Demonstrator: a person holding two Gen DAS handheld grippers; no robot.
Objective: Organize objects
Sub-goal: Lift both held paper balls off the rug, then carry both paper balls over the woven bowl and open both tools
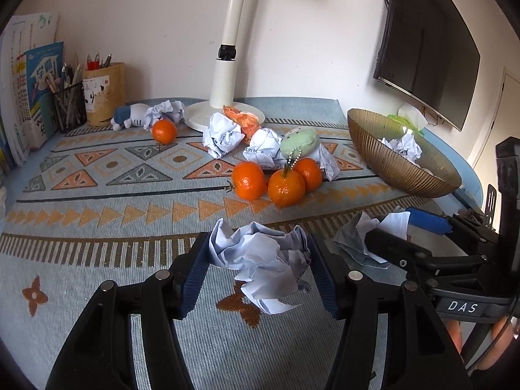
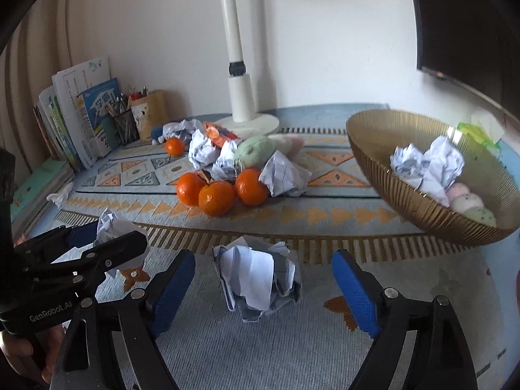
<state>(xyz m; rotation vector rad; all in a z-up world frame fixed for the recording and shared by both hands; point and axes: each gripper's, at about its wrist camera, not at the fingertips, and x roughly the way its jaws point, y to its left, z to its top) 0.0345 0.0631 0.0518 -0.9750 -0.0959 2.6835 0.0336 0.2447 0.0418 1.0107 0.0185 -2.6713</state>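
Note:
My left gripper (image 1: 258,266) is shut on a crumpled paper ball (image 1: 260,263) and holds it low over the patterned mat (image 1: 97,195); it also shows in the right wrist view (image 2: 109,227). My right gripper (image 2: 263,289) is open around a second crumpled paper ball (image 2: 256,276), which lies on the mat between the blue pads without touching them; that ball also shows in the left wrist view (image 1: 360,240). A gold ribbed bowl (image 2: 373,149) at the right holds crumpled paper (image 2: 425,165) and small plush toys (image 2: 468,201).
Three tangerines (image 2: 217,191) cluster mid-mat, a fourth (image 1: 164,131) lies farther back. More paper balls (image 1: 222,133), a green plush (image 1: 299,141) and orange peel (image 1: 242,118) surround a white lamp base (image 1: 224,110). Pen holders (image 1: 102,94) and books (image 1: 32,91) stand at the left.

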